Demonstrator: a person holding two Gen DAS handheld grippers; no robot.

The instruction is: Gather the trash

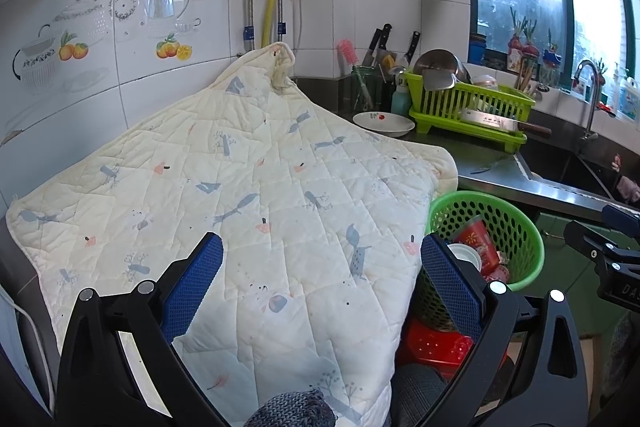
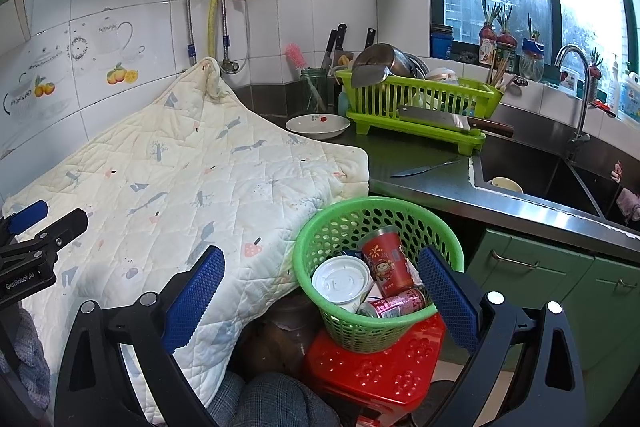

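A quilt (image 2: 180, 187) drapes over the counter's left part and hides whatever lies beneath; its lower corner hangs past the edge, and in the left wrist view it also covers the near left side of the green basket (image 1: 516, 227). What sits under the quilt's overhang, beside the red stool (image 2: 384, 367), is dark and hard to make out. The basket stands on that stool, just below the counter (image 2: 420, 167) edge, and holds the trash: an upright red can (image 2: 386, 259), a white lidded cup (image 2: 342, 281) leaning against it, and a pink can (image 2: 394, 303) lying on its side; something blue behind the cup is mostly hidden. The green rack (image 2: 420, 107) is crowded with pots and dishes, a cleaver (image 2: 440, 119) resting across its front. A plate (image 2: 318, 126) sits beside the rack, a knife (image 2: 424, 169) lies on bare steel near the sink (image 2: 532, 175), where a cup is half hidden. The left gripper (image 1: 322, 279) hovers over the quilt, fingers wide apart and empty. The right gripper (image 2: 320, 291) hangs above the basket, fingers spread either side of it, holding nothing.
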